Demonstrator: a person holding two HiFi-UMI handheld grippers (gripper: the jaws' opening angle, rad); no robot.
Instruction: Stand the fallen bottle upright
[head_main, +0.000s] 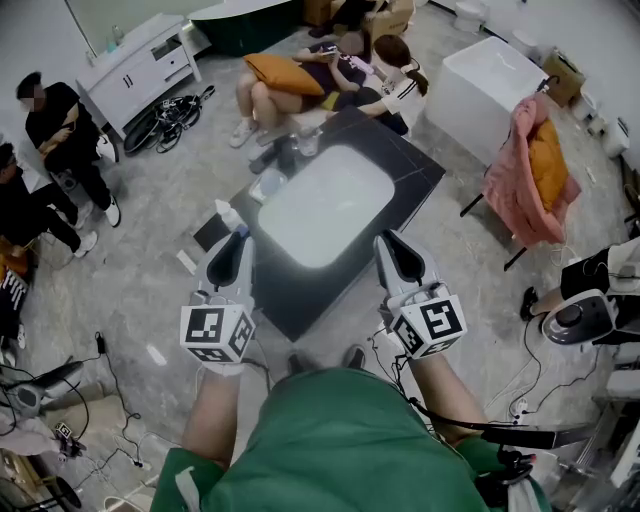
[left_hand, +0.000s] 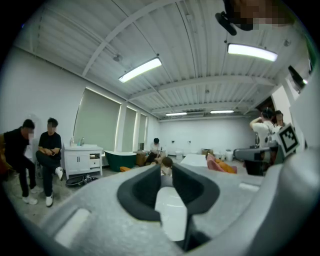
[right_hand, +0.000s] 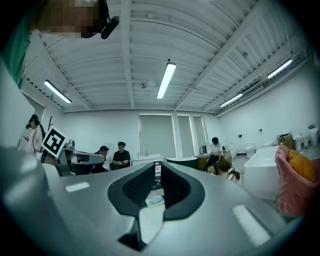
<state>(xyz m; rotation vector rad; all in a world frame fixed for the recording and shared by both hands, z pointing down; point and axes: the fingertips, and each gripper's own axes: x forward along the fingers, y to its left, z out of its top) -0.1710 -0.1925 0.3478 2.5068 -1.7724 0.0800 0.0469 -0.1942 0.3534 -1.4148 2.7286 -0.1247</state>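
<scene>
A small white bottle (head_main: 228, 214) with a blue end lies on its side at the left corner of the black counter (head_main: 420, 175). My left gripper (head_main: 232, 250) (left_hand: 166, 177) is held level just short of it, jaws a narrow gap apart with nothing between them. Across the white basin (head_main: 325, 205), my right gripper (head_main: 392, 248) (right_hand: 157, 182) hovers at the counter's near edge, also slightly open and empty. The bottle is hidden in both gripper views.
A soap dish (head_main: 268, 185) (right_hand: 156, 200), a glass (head_main: 308, 143) and a dark item (head_main: 287, 152) stand at the counter's far left. Two people (head_main: 340, 80) sit beyond it, others (head_main: 60, 130) at the left. Right: a pink-draped chair (head_main: 530, 170) and a white tub (head_main: 480, 90).
</scene>
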